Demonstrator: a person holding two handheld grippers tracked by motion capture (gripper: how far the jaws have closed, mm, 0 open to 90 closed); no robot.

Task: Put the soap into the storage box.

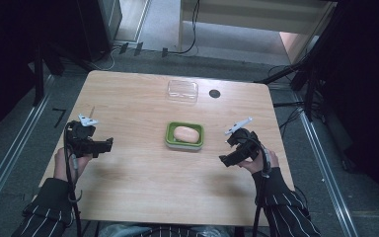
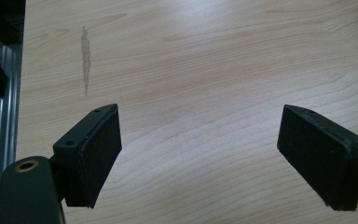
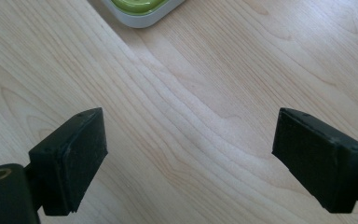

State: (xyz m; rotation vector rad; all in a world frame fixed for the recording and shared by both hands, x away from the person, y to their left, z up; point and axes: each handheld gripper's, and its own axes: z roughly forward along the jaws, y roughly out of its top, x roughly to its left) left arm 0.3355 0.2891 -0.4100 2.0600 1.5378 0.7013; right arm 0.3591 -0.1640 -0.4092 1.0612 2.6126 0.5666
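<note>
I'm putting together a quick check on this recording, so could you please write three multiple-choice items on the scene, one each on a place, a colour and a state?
1. Where does the clear lid lie?
A. on the dish
B. on the table, beyond the dish
C. in the left gripper

2. What colour is the soap dish?
A. green
B. red
C. blue

3. How do the jaws of the two grippers stand?
A. both shut
B. left shut, right open
C. both open

Answers:
1 B: in the high view the lid rests on bare wood farther from the person than the dish.
2 A: its rim is green around a pale soap bar.
3 C: the left gripper and the right gripper each show a wide gap with only wood between.
</note>
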